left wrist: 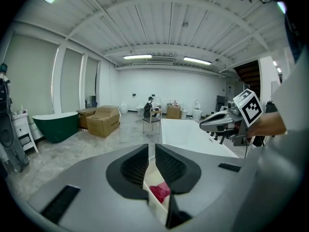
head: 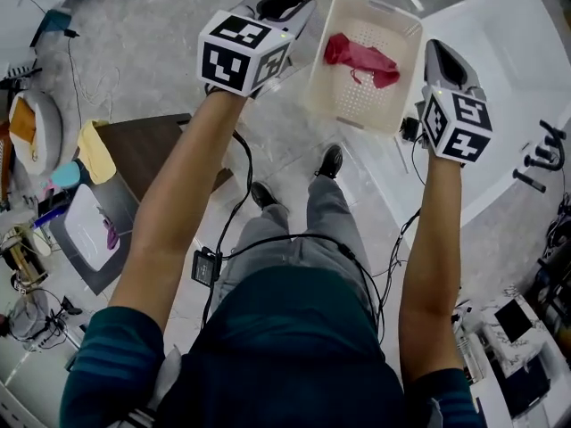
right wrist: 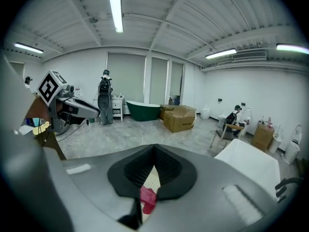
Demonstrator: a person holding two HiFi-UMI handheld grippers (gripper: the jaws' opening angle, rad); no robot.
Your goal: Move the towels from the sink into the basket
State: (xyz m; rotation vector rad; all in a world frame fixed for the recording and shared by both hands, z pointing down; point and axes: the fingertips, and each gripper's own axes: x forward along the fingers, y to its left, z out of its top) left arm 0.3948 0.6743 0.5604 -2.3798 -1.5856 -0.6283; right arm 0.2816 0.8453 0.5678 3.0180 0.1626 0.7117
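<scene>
Two tools, head view: my left hand-held gripper (head: 287, 7) and right hand-held gripper (head: 439, 56) hang over the floor, one on each side of the basket (head: 406, 27), and neither touches it.
Towel, head view: one red towel (head: 360, 58) lies crumpled inside the basket, below and between the two tools, and neither holds it.
Left jaws, left gripper view: the left hand-held gripper (left wrist: 151, 154) has its jaws slightly parted with nothing between the pads. The red towel (left wrist: 161, 191) and the basket wall (left wrist: 150, 199) show through the gap, well below.
Right jaws, right gripper view: the right hand-held gripper (right wrist: 154, 150) has its jaws closed together and is empty. The red towel (right wrist: 147, 197) lies on the basket's perforated bottom (right wrist: 152, 177), well beneath the tips.
Step in hand: by my judgement, this towel's drop is complete and both tools stand clear above the basket.
Next move: return to the sink for any towel left there. The right jaws must open, and the left open wider, before reaching.
Sink: I cannot pick it out with certainty in any view, so I cannot tell how many towels remain.
</scene>
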